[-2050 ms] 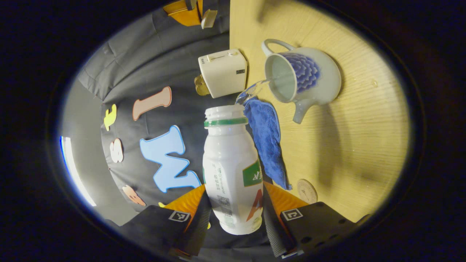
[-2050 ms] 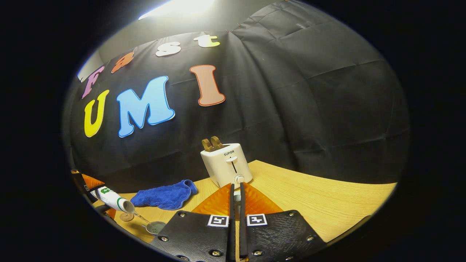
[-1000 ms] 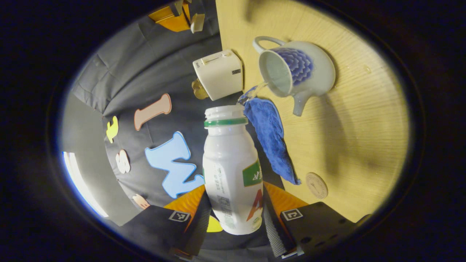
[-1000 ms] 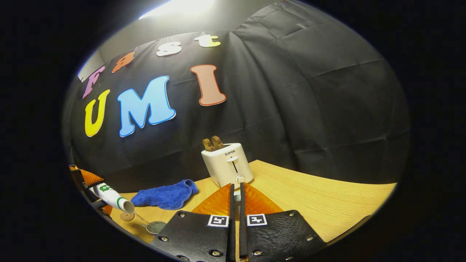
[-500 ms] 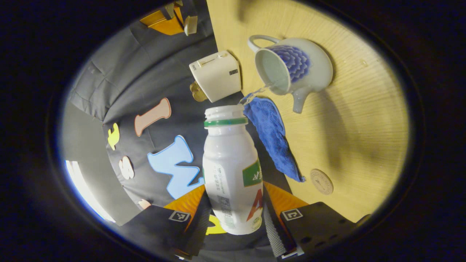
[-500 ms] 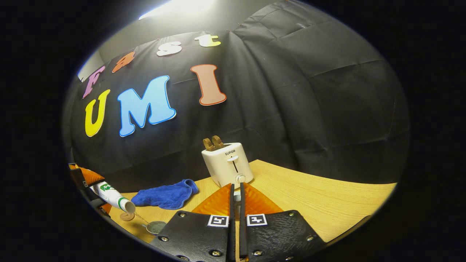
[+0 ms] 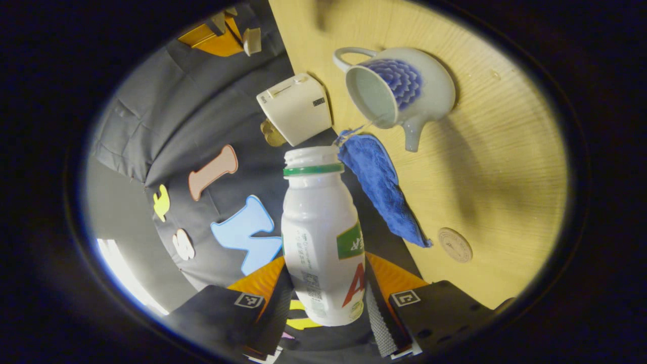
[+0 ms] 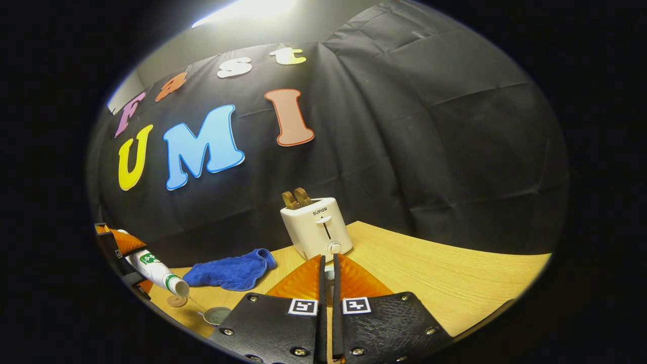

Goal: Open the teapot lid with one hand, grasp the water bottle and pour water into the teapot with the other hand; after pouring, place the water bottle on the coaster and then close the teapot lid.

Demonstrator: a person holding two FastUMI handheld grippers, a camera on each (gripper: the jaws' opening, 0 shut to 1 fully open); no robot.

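Observation:
My left gripper (image 7: pixel 326 265) is shut on a white water bottle (image 7: pixel 321 237) with a green neck ring, tipped on its side. A thin stream of water runs from its mouth into the open top of the white and blue teapot (image 7: pixel 414 88) on the wooden table (image 7: pixel 495 167). A round coaster (image 7: pixel 455 244) lies on the table beyond the blue cloth (image 7: pixel 384 189). My right gripper (image 8: pixel 328 260) is held up away from the pot, shut on the teapot lid (image 7: pixel 251 41). From the right gripper view, the bottle (image 8: pixel 156 274) pours down at the far left.
A white toaster (image 8: pixel 316 230) with toast in it stands at the back of the table against the black wall. The blue cloth (image 8: pixel 230 273) lies between the toaster and the coaster (image 8: pixel 177 301). The teapot's open mouth (image 8: pixel 217 316) sits low at the left.
The left gripper has turned a little with the bottle, and the water stream has thinned from a broad splash to a fine thread. The right gripper has stayed still.

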